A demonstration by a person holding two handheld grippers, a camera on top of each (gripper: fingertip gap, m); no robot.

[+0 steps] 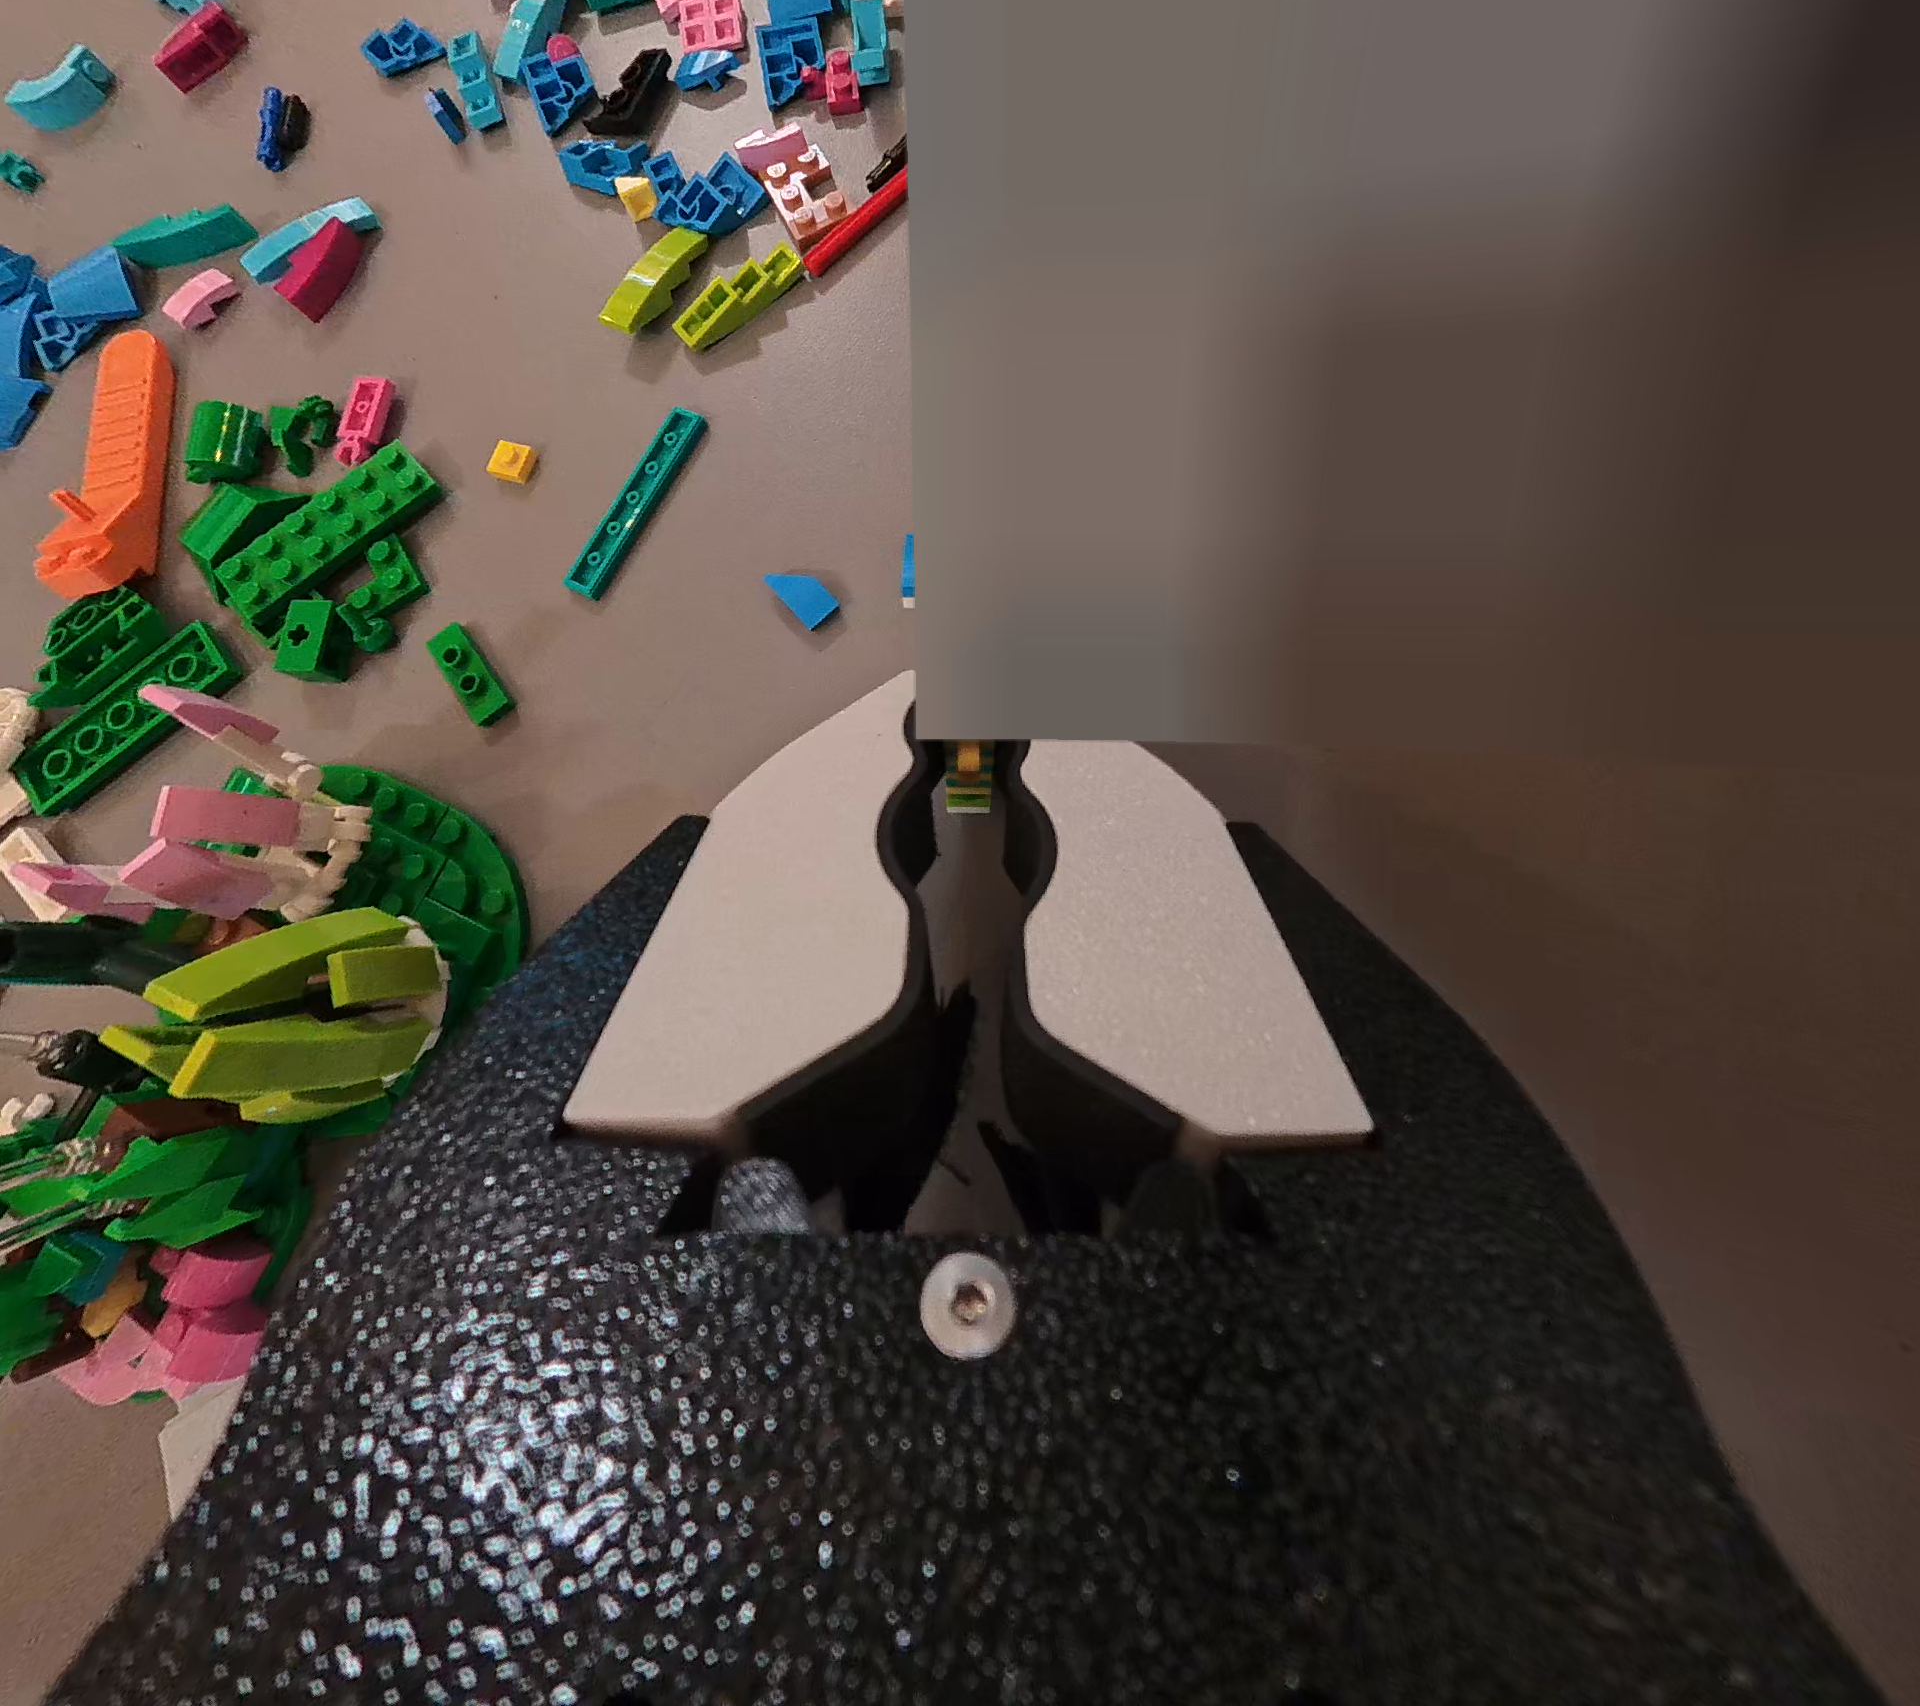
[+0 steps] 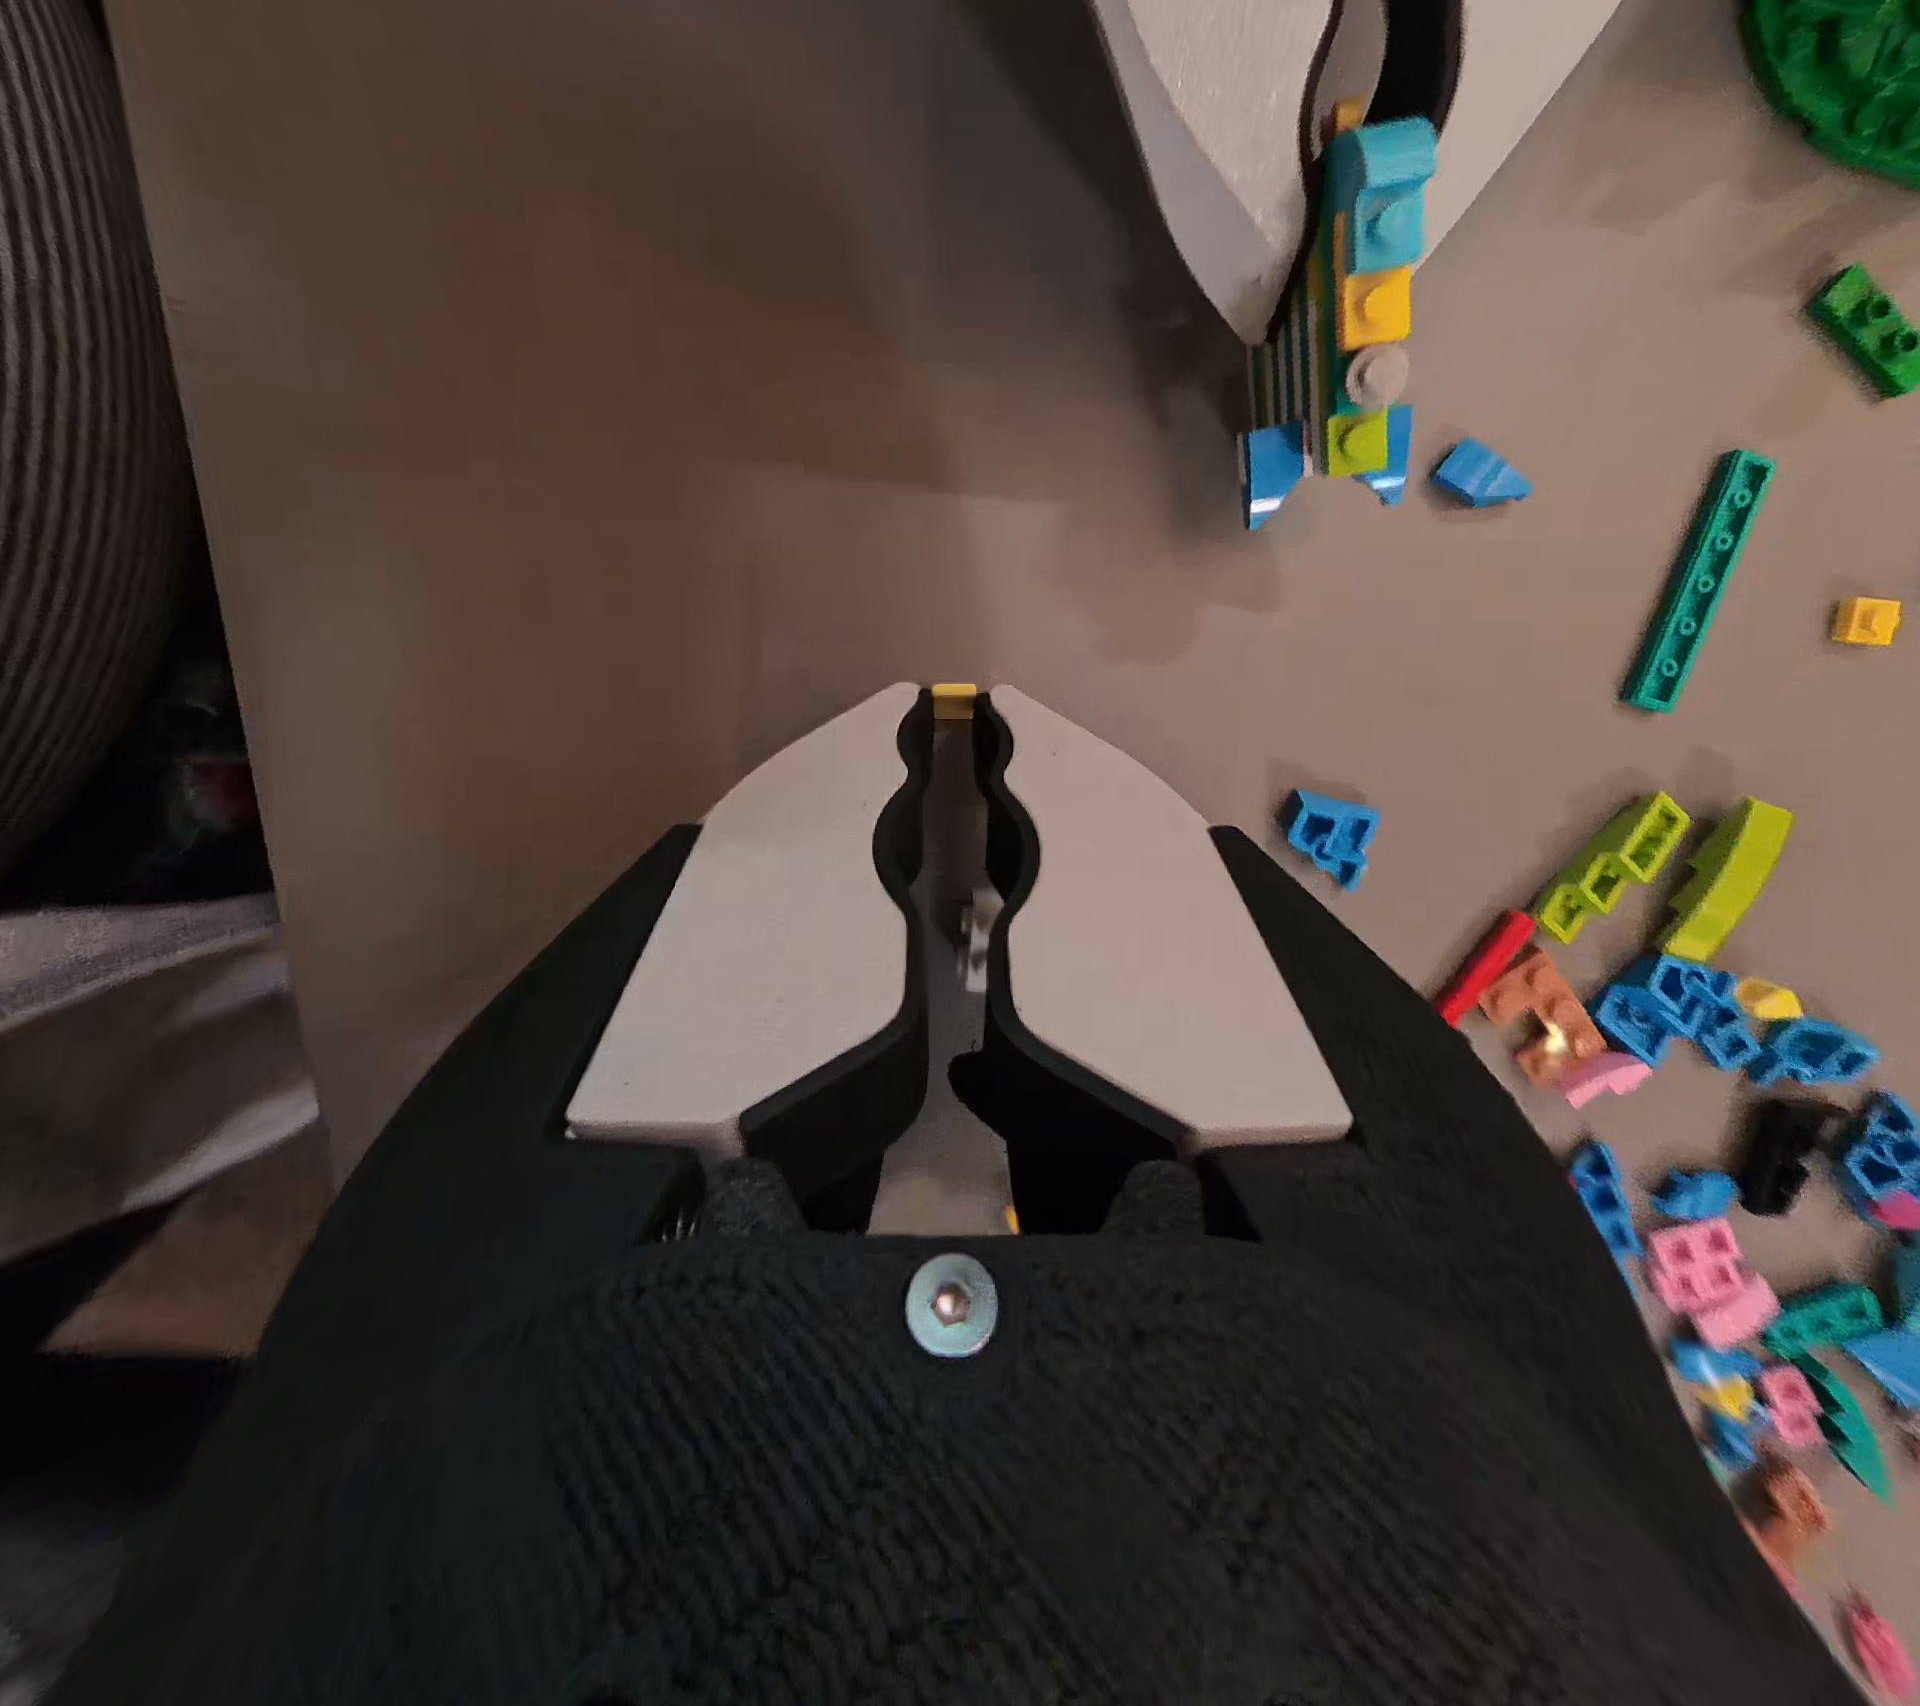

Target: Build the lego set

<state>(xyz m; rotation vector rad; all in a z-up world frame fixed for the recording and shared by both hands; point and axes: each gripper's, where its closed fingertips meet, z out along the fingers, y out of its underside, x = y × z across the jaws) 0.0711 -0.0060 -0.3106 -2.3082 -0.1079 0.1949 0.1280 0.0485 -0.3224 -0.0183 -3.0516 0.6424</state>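
While clamped between the smooth grey fingers of the left hand-held gripper, a striped, studded plastic brick assembly is held above the matte grey tabletop. A small yellow square plastic piece is pinched by the right hand-held gripper.

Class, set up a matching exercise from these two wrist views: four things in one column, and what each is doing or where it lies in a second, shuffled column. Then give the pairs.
Things
1. small yellow piece
2. striped lego sub-assembly
3. long teal plate
4. orange brick separator

States
A. lies loose on the table, underside up
B. pinched at the tips of the right tongs
C. lies beside the green bricks
D. held in the left tongs

Pairs: 1-B, 2-D, 3-A, 4-C
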